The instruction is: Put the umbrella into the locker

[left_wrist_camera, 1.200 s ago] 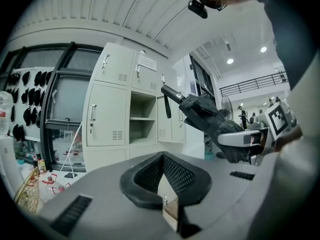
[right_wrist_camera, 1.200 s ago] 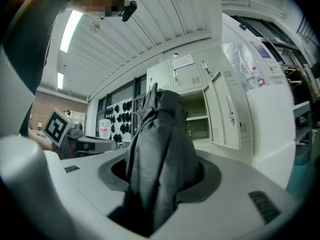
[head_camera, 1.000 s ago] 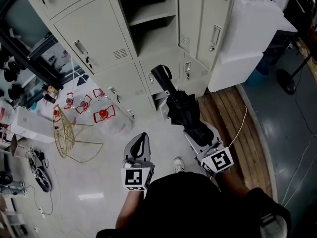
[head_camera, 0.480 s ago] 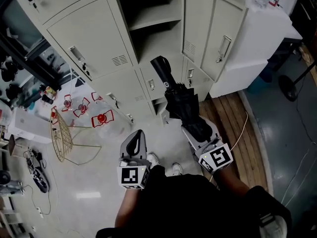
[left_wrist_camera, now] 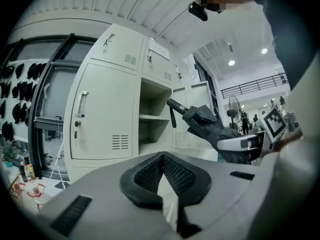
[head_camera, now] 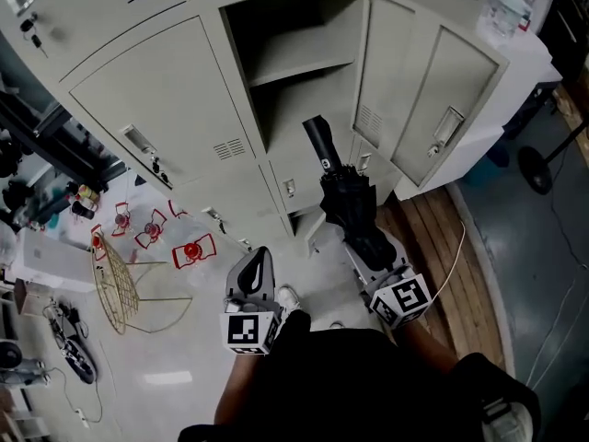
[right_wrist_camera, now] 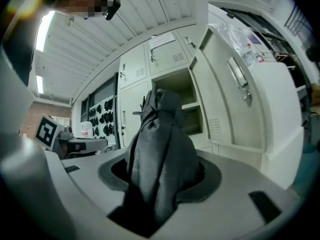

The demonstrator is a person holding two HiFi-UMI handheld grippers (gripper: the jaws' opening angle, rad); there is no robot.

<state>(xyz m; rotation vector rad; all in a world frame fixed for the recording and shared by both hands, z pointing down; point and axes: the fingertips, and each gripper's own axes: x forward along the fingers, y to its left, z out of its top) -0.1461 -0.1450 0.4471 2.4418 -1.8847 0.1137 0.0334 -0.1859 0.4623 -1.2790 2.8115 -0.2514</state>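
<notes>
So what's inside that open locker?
Inside the open beige metal locker, only a bare metal shelf shows. The folded black umbrella covers part of the lower space, so that corner cannot be seen.

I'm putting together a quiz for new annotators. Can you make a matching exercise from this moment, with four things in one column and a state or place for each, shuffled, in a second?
Things
1. umbrella
2. left gripper
3. locker door with the handle
4. gold wire frame

States or places
A. swung open
B. on the floor, off to the left
C. jaws together, nothing between them
D. clamped in the right gripper

Pairs: 1-D, 2-C, 3-A, 4-B
</notes>
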